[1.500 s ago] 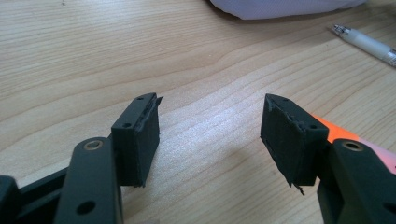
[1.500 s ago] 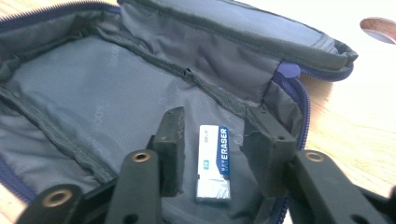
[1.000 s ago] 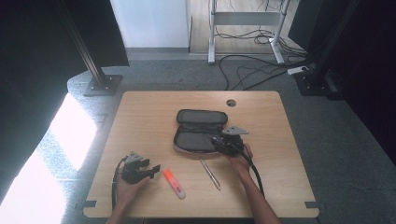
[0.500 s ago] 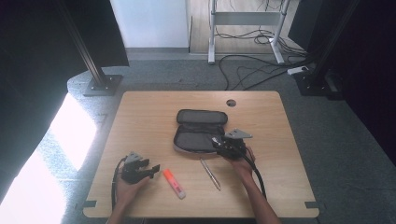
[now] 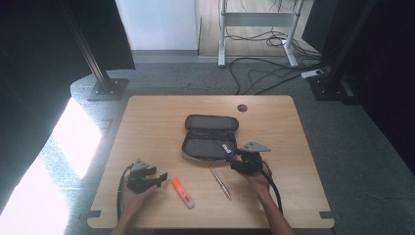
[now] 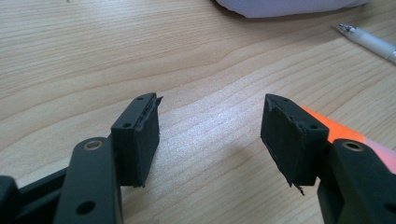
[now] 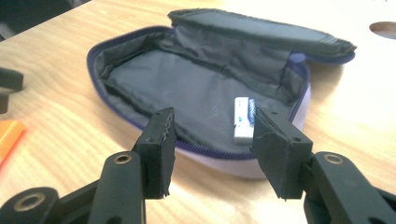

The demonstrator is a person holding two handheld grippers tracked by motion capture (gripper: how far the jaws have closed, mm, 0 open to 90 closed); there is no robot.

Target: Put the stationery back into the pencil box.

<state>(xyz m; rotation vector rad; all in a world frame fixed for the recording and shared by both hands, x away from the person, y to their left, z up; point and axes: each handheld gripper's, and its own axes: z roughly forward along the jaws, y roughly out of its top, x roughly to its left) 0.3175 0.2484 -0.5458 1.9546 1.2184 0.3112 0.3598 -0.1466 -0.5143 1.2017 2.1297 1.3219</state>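
Lying on the surface [image 5: 161,117]: an open pencil case, a pen, an orange highlighter and, inside the case, a small white eraser.
Pencil case [image 5: 209,138]: it sat mid-surface, unzipped, lid folded back toward the far edge, long axis running left to right across the high view.
Right hand-held gripper [image 5: 234,157]: it hovered just beside the case's near right corner, jaws about half open with nothing between them, pointing into the case.
Left hand-held gripper [image 5: 157,179]: it rested near the front left of the surface, jaws spread and empty, pointing toward the highlighter.
Highlighter [image 5: 182,192]: it lay just beyond the left jaw tips, long axis slanting toward the near edge; the left hand was clearly the nearer one.
Pen [image 5: 220,182]: it lay between the two hands, slanting the same way, closer to the right hand.
Eraser [image 7: 243,119]: it lay in the case's lining, straight ahead of the right jaws.
Judgement: the highlighter looked like the left hand's pick, best gripped across its narrow width.
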